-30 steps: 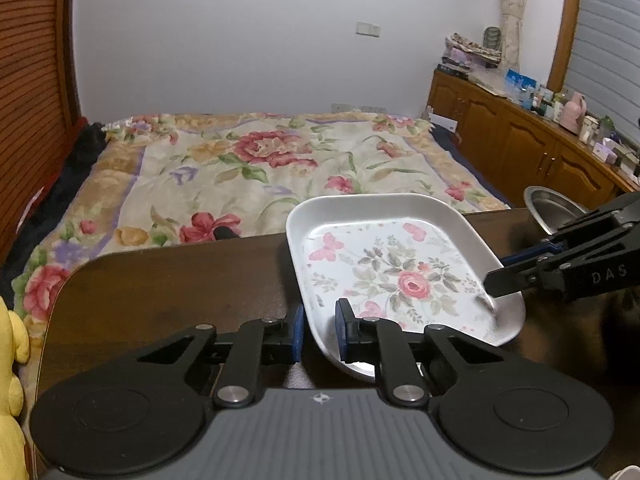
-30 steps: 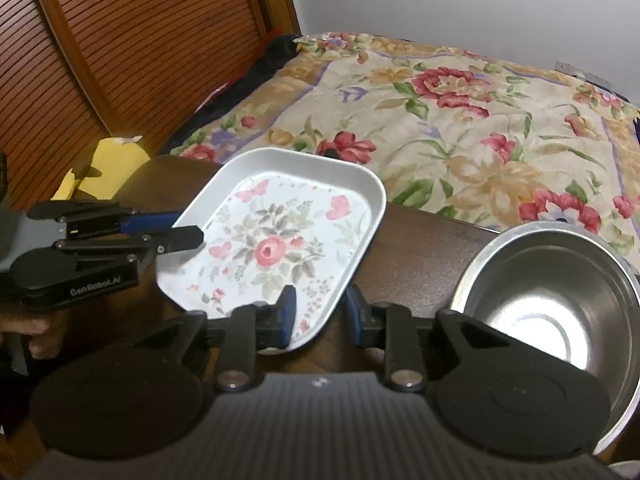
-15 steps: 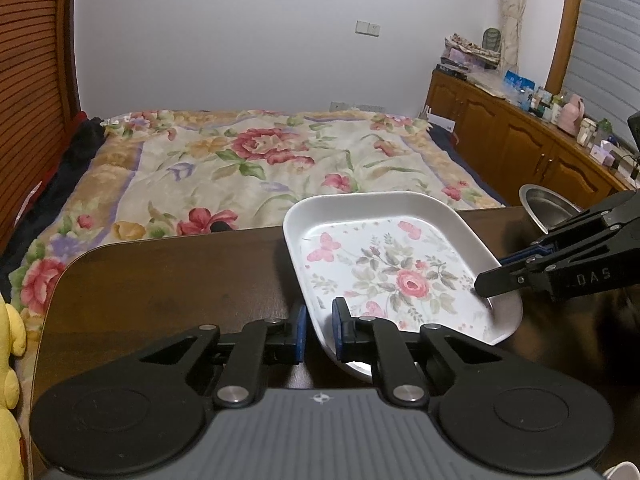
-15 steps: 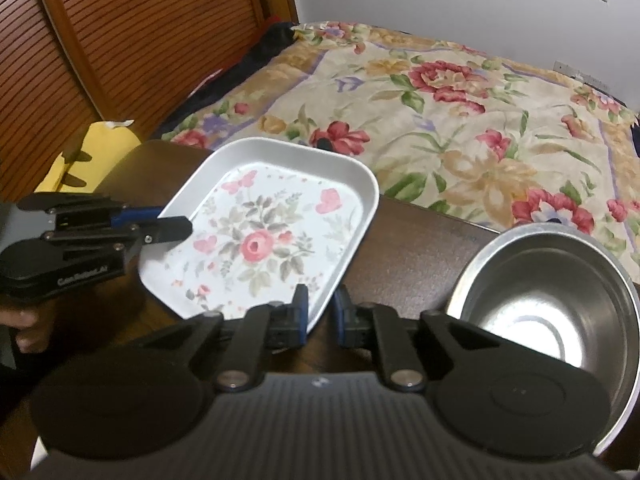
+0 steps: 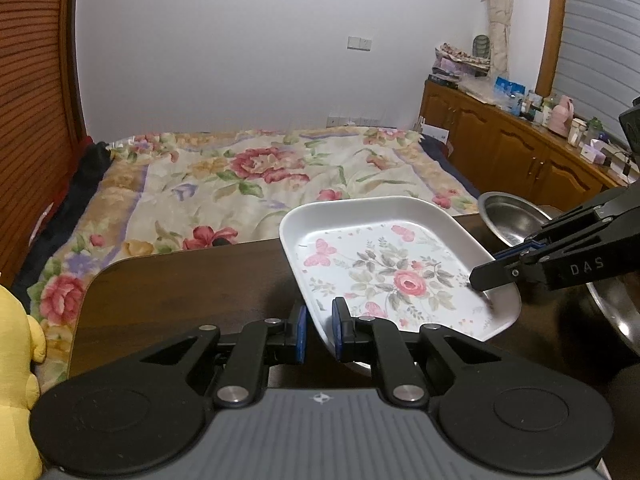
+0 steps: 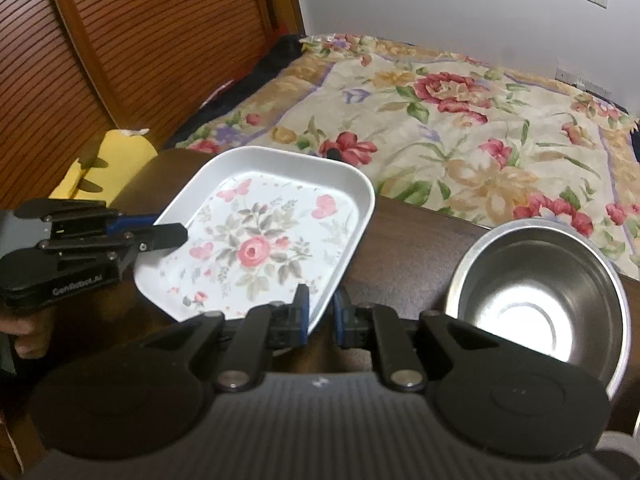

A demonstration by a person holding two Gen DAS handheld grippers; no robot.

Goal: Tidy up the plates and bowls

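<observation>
Tongs, left point(image 5: 319, 330) and right point(image 6: 321, 312), clamp floral plate point(image 5: 394, 276) rims over dark wooden table point(image 5: 188, 280) beside flowered bed point(image 5: 256, 176)

One floral plate point(image 5: 384, 276), rectangular with a white rim, sits at about 1 o'clock in the left wrist view. One steel bowl point(image 6: 536, 292) stands on the counter point(image 5: 192, 284) at 3 o'clock in the right wrist view; a further steel rim at the lower right edge of the left wrist view may be a second bowl, which cannot be settled. Two hand-held grippers: left point(image 5: 318, 332) and right point(image 6: 320, 318). One bed point(image 5: 256, 176), at 12 o'clock. One yellow soft toy point(image 5: 16, 380), at 9 o'clock.
</observation>
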